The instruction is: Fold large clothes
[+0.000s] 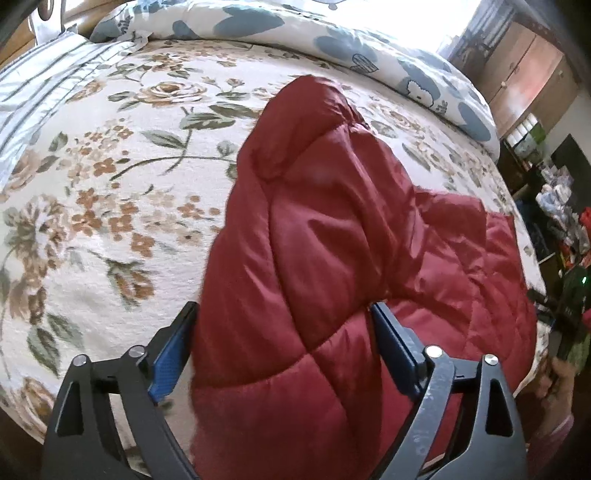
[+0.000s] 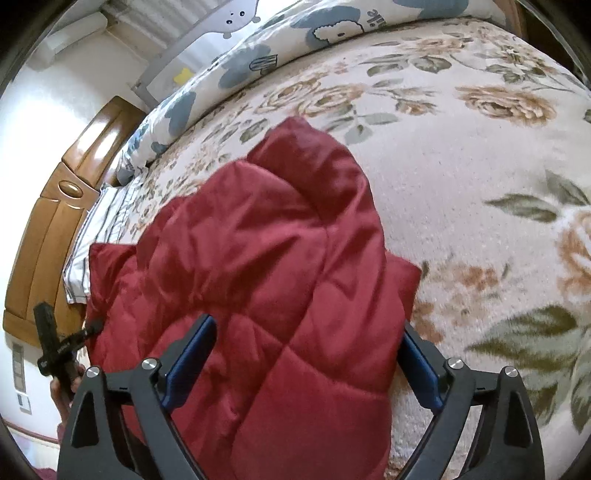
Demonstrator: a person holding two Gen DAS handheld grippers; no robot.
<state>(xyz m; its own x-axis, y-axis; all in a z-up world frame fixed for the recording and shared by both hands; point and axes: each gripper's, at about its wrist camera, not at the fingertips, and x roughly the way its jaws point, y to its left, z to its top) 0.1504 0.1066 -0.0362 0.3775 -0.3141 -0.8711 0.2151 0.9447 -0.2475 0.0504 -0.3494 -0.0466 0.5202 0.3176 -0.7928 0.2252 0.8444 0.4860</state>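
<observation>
A dark red quilted jacket (image 1: 332,221) lies folded in a puffy heap on the floral bed cover (image 1: 110,184). My left gripper (image 1: 283,308) hangs over its near end, jaws spread wide and open. The blue pads (image 1: 173,347) stand on either side of a thick fold without squeezing it. In the right wrist view the same jacket (image 2: 266,240) fills the middle of the bed cover (image 2: 480,147). My right gripper (image 2: 307,322) is open just as wide astride the jacket's near edge. The left gripper (image 2: 55,347) shows at the far left in a hand.
A blue-and-white patterned duvet (image 1: 295,26) is bunched along the bed's far side. A striped pillow (image 2: 107,218) lies against the wooden headboard (image 2: 55,221). Wooden cabinets (image 1: 528,74) and cluttered goods (image 1: 561,206) stand beyond the bed's right edge.
</observation>
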